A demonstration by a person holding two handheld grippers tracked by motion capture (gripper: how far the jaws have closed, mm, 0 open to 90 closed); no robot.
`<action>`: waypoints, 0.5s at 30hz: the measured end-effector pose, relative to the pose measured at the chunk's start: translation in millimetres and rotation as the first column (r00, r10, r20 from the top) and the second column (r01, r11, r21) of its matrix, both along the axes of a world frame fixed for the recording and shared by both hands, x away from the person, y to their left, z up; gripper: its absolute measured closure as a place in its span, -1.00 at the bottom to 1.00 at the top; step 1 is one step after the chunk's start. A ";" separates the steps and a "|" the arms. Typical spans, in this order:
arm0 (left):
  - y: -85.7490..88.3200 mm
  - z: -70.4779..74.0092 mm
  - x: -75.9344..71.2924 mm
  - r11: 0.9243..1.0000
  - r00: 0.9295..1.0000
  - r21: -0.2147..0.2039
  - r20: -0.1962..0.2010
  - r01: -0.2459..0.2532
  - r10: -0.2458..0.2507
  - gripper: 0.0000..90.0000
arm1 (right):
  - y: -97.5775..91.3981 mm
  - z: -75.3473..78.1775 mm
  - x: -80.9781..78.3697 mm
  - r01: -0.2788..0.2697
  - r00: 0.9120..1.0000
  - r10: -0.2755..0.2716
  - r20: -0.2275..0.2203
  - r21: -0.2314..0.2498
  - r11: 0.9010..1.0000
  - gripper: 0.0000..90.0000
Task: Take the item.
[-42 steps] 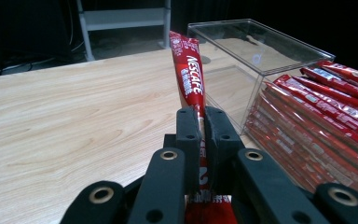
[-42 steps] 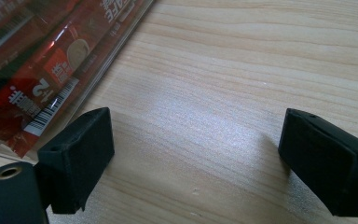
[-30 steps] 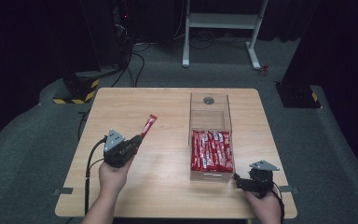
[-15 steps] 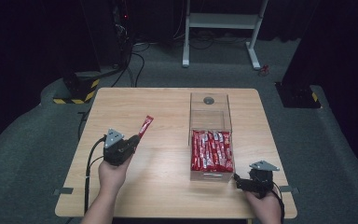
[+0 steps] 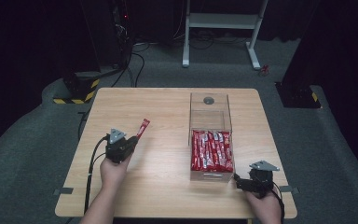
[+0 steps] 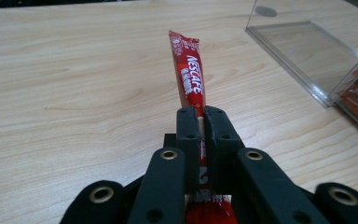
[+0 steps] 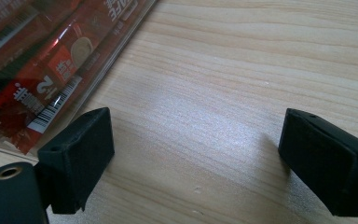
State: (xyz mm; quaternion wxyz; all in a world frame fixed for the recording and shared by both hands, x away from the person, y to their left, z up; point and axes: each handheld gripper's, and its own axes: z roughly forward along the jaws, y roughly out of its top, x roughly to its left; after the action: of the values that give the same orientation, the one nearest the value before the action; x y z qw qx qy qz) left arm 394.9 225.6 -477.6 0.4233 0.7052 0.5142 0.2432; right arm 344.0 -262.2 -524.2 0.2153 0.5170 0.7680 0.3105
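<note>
The left tool (image 6: 203, 122) pinches a red coffee stick (image 6: 189, 70) above the counter (image 5: 168, 112); the right tool (image 7: 196, 154) rests wide open, holding nothing.

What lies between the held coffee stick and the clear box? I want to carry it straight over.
Nothing visible: bare table lies between the coffee stick, pinched in the left tongs, and the clear box. Its near wall must be cleared from above.

A dim lab: wooden table (image 5: 168, 186) on grey carpet (image 5: 37, 177); cables (image 5: 135, 60); hazard-striped base (image 5: 77, 91).
</note>
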 end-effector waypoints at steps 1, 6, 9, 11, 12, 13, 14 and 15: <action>0.1 -1.6 0.9 1.000 1.000 -0.001 -0.007 -0.003 0.003 0.89 | 0.0 0.0 0.0 -0.001 1.000 0.001 -0.001 0.000 1.000 -0.77; -0.1 -9.0 5.8 1.000 1.000 0.002 -0.025 -0.007 0.007 0.89 | 0.2 -0.1 -0.2 0.001 1.000 -0.001 0.000 0.002 1.000 -0.77; 0.3 -13.0 8.6 1.000 0.999 0.011 -0.035 -0.011 0.011 0.89 | 0.2 -0.1 -0.2 0.000 1.000 0.000 0.000 0.002 1.000 -0.77; -0.8 -16.6 11.1 1.000 0.999 0.013 -0.046 -0.012 0.012 0.89 | 0.2 -0.1 -0.3 0.000 1.000 0.000 0.000 0.003 1.000 -0.77; -1.1 -18.1 12.4 1.000 0.999 0.019 -0.047 -0.012 0.013 0.89 | 0.2 -0.1 -0.3 0.000 1.000 0.000 0.000 0.002 1.000 -0.77; -1.6 -19.7 13.5 1.000 0.999 0.016 -0.052 -0.014 0.015 0.89 | 0.2 -0.1 -0.3 0.000 1.000 0.000 0.000 0.002 1.000 -0.77; -2.3 -21.1 14.3 1.000 0.998 0.017 -0.059 -0.017 0.018 0.89 | 0.2 -0.1 -0.3 0.000 1.000 0.000 0.000 0.003 1.000 -0.77; -2.7 -22.4 15.1 1.000 0.998 0.020 -0.064 -0.019 0.020 0.89 | 0.2 -0.1 -0.3 0.000 1.000 0.000 0.000 0.002 1.000 -0.77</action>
State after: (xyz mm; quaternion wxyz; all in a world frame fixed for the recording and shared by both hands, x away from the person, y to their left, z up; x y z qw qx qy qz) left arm 410.0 222.8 -500.0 0.3972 0.7117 0.5319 0.2297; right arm 343.7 -262.0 -524.3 0.2148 0.5173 0.7676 0.3114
